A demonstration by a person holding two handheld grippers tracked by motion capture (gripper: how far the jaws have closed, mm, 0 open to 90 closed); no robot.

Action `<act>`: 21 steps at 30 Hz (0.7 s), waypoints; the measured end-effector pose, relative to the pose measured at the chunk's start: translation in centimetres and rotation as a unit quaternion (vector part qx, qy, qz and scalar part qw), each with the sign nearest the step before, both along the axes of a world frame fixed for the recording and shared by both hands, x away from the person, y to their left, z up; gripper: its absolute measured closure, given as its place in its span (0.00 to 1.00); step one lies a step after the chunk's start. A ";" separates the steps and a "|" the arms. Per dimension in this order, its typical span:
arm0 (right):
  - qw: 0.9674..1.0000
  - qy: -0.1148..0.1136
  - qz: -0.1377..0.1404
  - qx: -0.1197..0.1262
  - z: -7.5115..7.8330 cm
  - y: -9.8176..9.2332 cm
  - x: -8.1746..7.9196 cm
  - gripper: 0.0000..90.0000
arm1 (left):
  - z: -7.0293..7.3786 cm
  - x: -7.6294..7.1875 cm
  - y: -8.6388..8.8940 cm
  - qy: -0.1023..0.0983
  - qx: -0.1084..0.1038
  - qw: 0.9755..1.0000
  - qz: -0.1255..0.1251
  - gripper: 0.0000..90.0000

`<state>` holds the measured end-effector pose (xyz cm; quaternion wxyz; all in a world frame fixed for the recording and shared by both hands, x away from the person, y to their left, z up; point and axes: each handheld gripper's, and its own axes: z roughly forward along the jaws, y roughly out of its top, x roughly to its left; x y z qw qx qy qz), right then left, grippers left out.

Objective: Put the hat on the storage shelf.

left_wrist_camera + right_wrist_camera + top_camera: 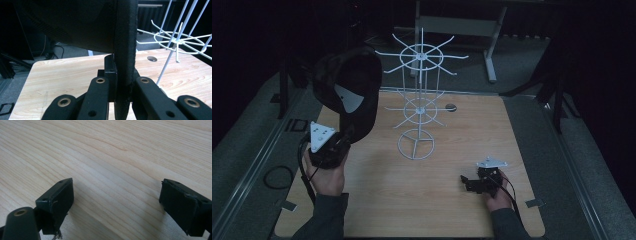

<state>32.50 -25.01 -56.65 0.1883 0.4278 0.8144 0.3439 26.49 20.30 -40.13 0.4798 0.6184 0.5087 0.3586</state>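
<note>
A black cap [348, 87] with a white patch hangs in the air over the table's left side, held by its brim. My left gripper [343, 141] is shut on that brim, which runs upright between the jaws as a dark band [124, 50]. A white wire display rack [419, 95] with two tiers of hooks stands at the table's middle, just right of the cap; its hooks [180, 40] lie close to the right in the left gripper view. My right gripper [466, 181] rests low over the table's front right, open, with bare wood between its fingers [58, 197].
The wooden table [452, 210] has a round cable hole [451, 107] behind the rack. Grey carpet and metal rails flank the table. A desk frame [489, 50] stands on the floor beyond the far edge.
</note>
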 end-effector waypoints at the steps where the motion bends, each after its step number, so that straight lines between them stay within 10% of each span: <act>1: 1.000 0.000 0.000 0.000 0.0 0.0 0.0 0.14 | 0.0 0.0 0.0 -0.001 0.000 1.000 0.000 0.96; 21: 1.000 0.000 0.000 0.000 0.0 0.0 0.0 0.14 | 0.3 -0.2 -0.4 -0.008 0.003 1.000 -0.004 0.96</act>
